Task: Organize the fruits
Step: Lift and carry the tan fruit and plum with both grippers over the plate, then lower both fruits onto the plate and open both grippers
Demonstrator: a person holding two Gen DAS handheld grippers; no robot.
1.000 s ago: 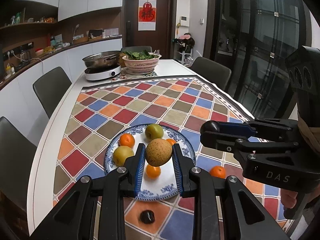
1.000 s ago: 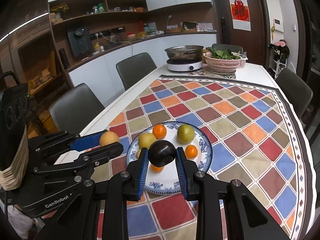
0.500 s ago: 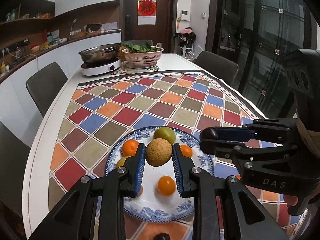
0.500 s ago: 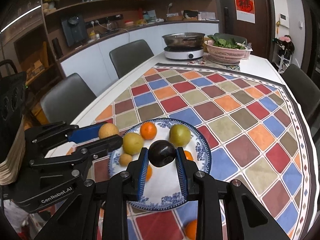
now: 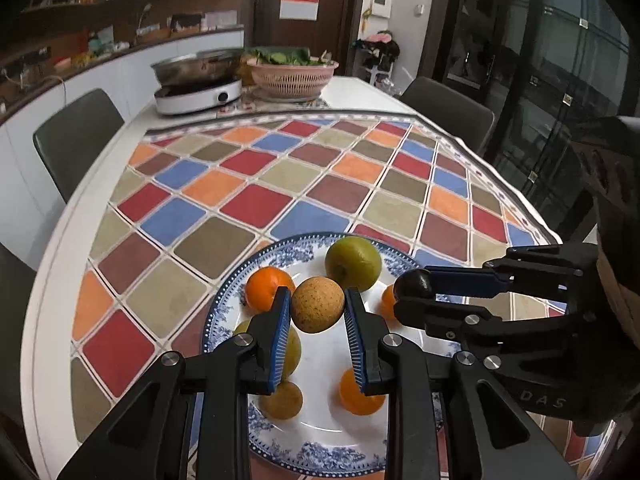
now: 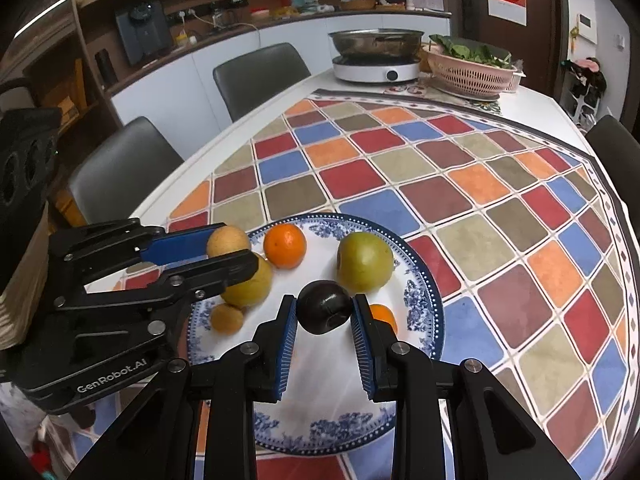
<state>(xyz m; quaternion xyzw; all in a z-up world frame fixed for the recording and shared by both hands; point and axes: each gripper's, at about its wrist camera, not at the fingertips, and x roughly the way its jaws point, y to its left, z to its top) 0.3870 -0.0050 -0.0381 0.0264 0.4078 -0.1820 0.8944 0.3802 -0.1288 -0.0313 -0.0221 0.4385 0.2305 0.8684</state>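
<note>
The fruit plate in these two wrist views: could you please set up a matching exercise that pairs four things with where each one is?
Things:
1. speckled tan fruit
2. dark fruit
3. green fruit
4. leafy greens

Places:
A. in the pink basket
B. clamped in the right hand-held gripper
C. lying on the blue-and-white plate
D. clamped in the left hand-held gripper

Pairs: 1-D, 2-B, 3-C, 4-A
</note>
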